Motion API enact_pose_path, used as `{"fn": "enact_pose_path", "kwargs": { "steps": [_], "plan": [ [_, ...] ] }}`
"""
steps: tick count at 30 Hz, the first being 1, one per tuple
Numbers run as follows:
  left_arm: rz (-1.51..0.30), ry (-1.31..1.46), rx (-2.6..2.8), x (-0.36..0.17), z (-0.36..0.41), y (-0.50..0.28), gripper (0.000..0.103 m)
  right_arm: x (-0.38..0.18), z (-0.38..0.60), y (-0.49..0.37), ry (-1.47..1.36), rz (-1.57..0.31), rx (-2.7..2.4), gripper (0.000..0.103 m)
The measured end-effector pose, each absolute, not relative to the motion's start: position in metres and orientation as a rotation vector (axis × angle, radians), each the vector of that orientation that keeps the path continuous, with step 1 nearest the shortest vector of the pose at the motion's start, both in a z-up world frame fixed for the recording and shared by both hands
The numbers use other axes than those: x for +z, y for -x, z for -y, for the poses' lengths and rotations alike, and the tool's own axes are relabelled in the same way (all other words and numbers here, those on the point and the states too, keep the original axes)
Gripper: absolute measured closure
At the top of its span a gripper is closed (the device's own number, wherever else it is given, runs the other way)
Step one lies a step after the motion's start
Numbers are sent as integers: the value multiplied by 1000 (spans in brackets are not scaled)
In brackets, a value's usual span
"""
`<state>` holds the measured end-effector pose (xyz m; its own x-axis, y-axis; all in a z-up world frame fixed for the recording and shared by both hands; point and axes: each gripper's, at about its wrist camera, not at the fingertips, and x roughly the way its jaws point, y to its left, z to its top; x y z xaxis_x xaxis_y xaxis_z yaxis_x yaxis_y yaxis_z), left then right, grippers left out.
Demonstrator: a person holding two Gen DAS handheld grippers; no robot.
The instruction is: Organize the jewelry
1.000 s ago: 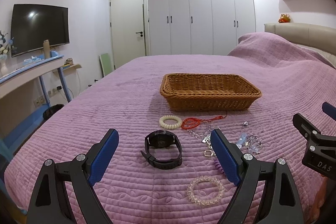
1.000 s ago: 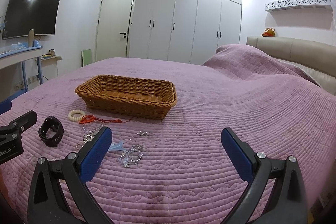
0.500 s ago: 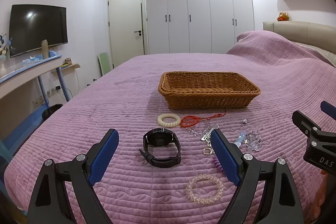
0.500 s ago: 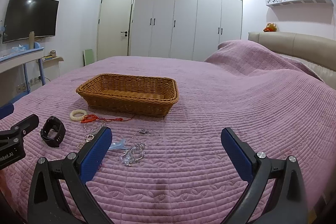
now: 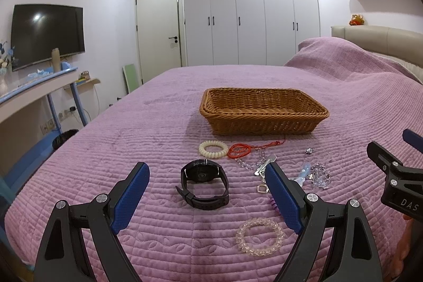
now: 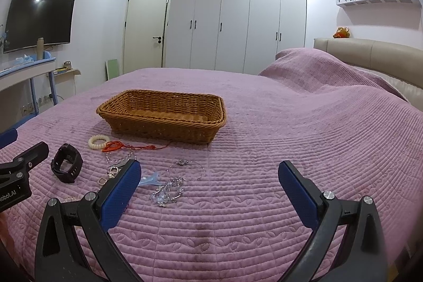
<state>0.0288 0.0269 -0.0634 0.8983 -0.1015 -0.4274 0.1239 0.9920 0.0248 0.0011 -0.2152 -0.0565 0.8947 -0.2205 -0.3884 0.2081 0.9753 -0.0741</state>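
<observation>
A brown wicker basket (image 5: 264,120) (image 6: 164,120) sits on the purple bedspread with nothing showing inside. In front of it lie a cream coil bracelet (image 5: 213,148), a red cord necklace (image 5: 243,149), a black watch (image 5: 203,184) (image 6: 66,166), a clear bead bracelet (image 5: 260,236), a crystal chain (image 5: 251,163) and a silver crystal cluster (image 5: 320,175) (image 6: 166,190). My left gripper (image 5: 207,181) is open, hovering with the watch between its blue pads. My right gripper (image 6: 208,176) is open over bare bedspread, right of the cluster.
A thin bangle (image 6: 189,167) and a small square charm (image 5: 261,188) lie among the pieces. A desk (image 5: 31,94) with a TV (image 5: 47,35) above it stands beyond the bed's left edge. The headboard (image 6: 370,57) and raised pillows are on the right.
Both views have shifted slightly; the jewelry sits a little closer and lower relative to the basket. Both grippers stay open and hold nothing.
</observation>
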Motion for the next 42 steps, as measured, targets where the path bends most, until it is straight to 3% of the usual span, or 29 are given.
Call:
{"fn": "enact_pose_path", "kwargs": {
  "steps": [21, 25, 28, 30, 32, 34, 37, 40, 42],
  "plan": [
    [-506, -17, -119, -61, -65, -57, 13, -72, 219, -20, 46, -479, -212, 0],
    [-599, -21, -207, -59, -72, -72, 13, -78, 228, -33, 12, -545, -198, 0],
    [-699, 16, -312, -63, -83, -90, 14, -80, 238, -49, 0, -635, -180, 13],
    [-747, 58, -358, -67, -87, -101, 14, -82, 244, -58, -19, -681, -148, 13],
    [-799, 102, -384, -74, -91, -115, 19, -85, 251, -69, -56, -730, -89, 14],
    [-849, 112, -392, -81, -91, -128, 38, -87, 255, -74, -76, -760, -61, 19],
    [-898, 109, -369, -90, -92, -137, 40, -94, 259, -83, -83, -820, -24, 40],
    [-927, 152, -384, -97, -94, -140, 59, -101, 263, -83, -130, -863, 22, 45],
    [-949, 172, -387, -100, -93, -145, 60, -105, 263, -84, -163, -884, 53, 51]
  ]
}}
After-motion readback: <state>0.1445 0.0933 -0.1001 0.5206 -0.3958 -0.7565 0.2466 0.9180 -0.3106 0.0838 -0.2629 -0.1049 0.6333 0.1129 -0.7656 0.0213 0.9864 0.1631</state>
